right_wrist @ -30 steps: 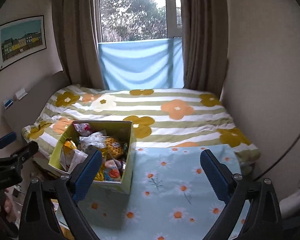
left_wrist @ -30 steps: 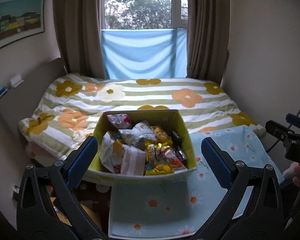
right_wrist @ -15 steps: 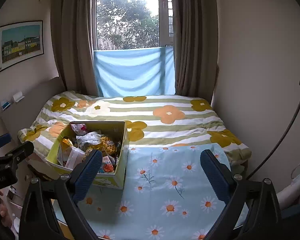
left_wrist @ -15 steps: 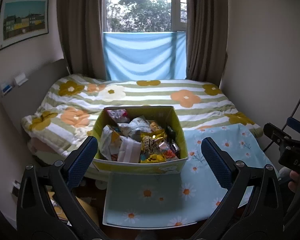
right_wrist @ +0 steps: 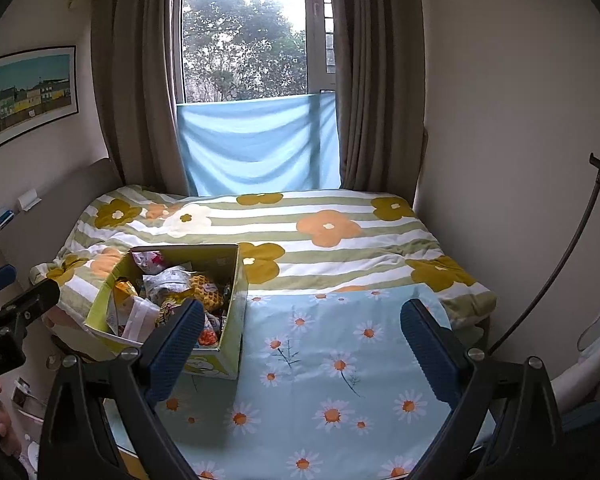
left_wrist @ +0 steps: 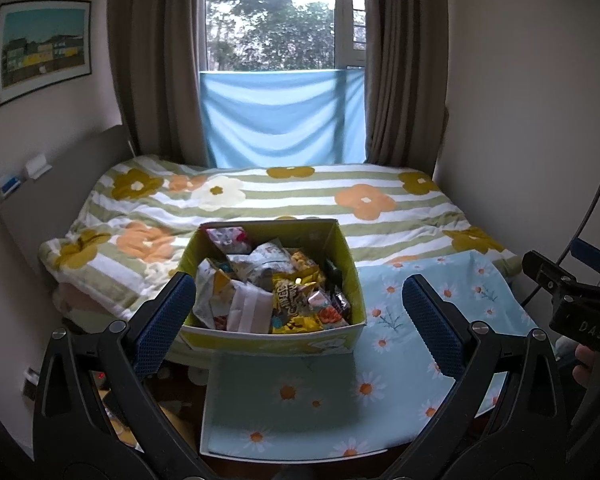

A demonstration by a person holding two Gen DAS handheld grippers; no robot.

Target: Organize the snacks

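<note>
At frame bottom, left gripper [left_wrist: 298, 312]: held above the near edge of the cloth, blue-padded fingers [left_wrist: 166, 316] spread wide, nothing between them; aimed at the box.
Right gripper [right_wrist: 302, 344]: fingers [right_wrist: 428, 344] likewise wide apart, nothing gripped, hovering over the daisy cloth; also seen at the right edge of the left wrist view [left_wrist: 572, 300].
Snack box [left_wrist: 276, 336]: yellow-green cardboard, open-topped, standing upright on the far left part of the cloth, just beyond the left gripper's fingers and left of the right gripper [right_wrist: 228, 280].
Snacks [left_wrist: 272, 292]: heap of mixed packets filling the box, yellow, white and silver wrappers; none outside it.
Daisy cloth [right_wrist: 340, 360]: light blue, covering a flat surface at the foot of the bed.
Bed [right_wrist: 340, 232]: green-striped flowered cover, behind box and cloth.
Window [right_wrist: 244, 44]: beyond the bed, brown curtains either side, blue sheet across the lower part.
Framed picture [left_wrist: 40, 48]: on the left wall.
</note>
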